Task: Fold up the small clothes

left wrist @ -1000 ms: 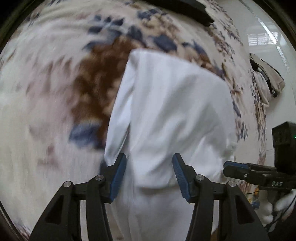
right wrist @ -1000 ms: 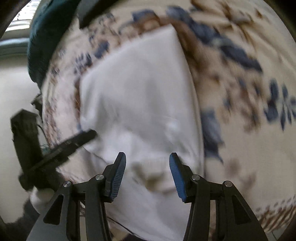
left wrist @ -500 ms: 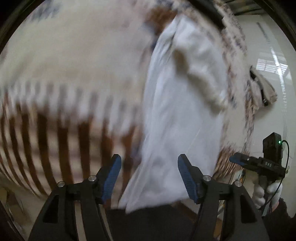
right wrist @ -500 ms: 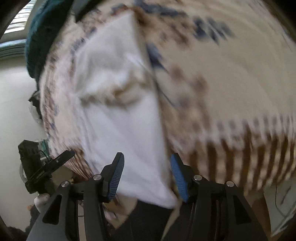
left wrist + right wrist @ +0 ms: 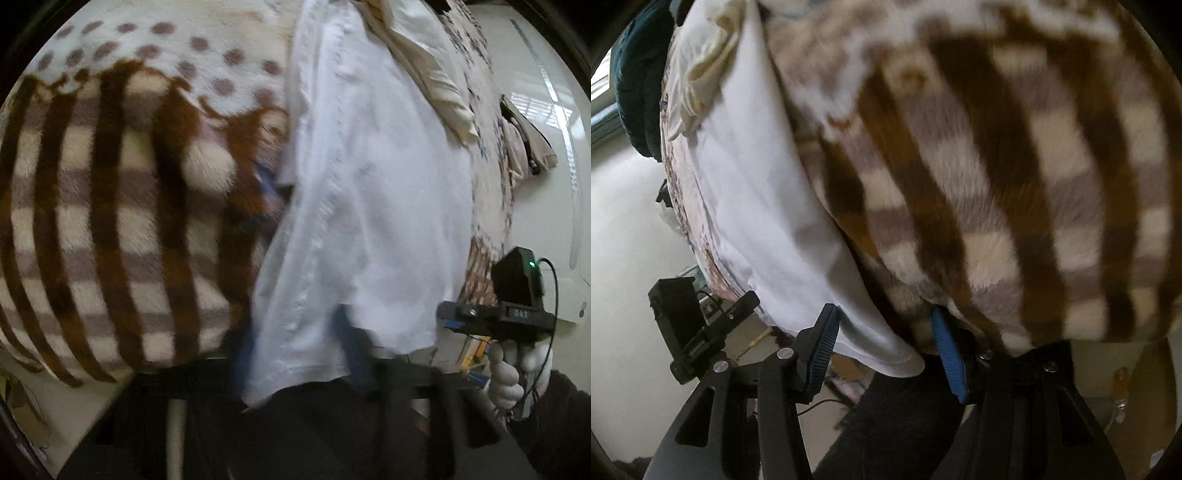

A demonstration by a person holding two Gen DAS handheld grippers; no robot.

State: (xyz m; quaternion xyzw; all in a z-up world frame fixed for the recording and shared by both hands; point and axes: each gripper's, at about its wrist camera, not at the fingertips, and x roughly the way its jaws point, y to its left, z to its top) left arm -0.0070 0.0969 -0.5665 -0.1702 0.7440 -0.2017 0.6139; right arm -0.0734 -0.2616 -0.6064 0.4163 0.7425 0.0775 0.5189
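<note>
Lengthwise, white garment (image 5: 757,192) overhangs blanket (image 5: 1015,192) edge; right gripper (image 5: 886,350) spread, left gripper (image 5: 299,350) blurred, state indeterminate.

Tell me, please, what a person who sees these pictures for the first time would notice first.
First, the white garment, a long pale strip that hangs over the near edge of the bed. Beside it lies the fleece blanket with bold brown stripes, which fills most of the right wrist view. The right gripper stands open at the garment's lower hem; the left gripper's fingers are blurred, so their state is unclear.
</note>
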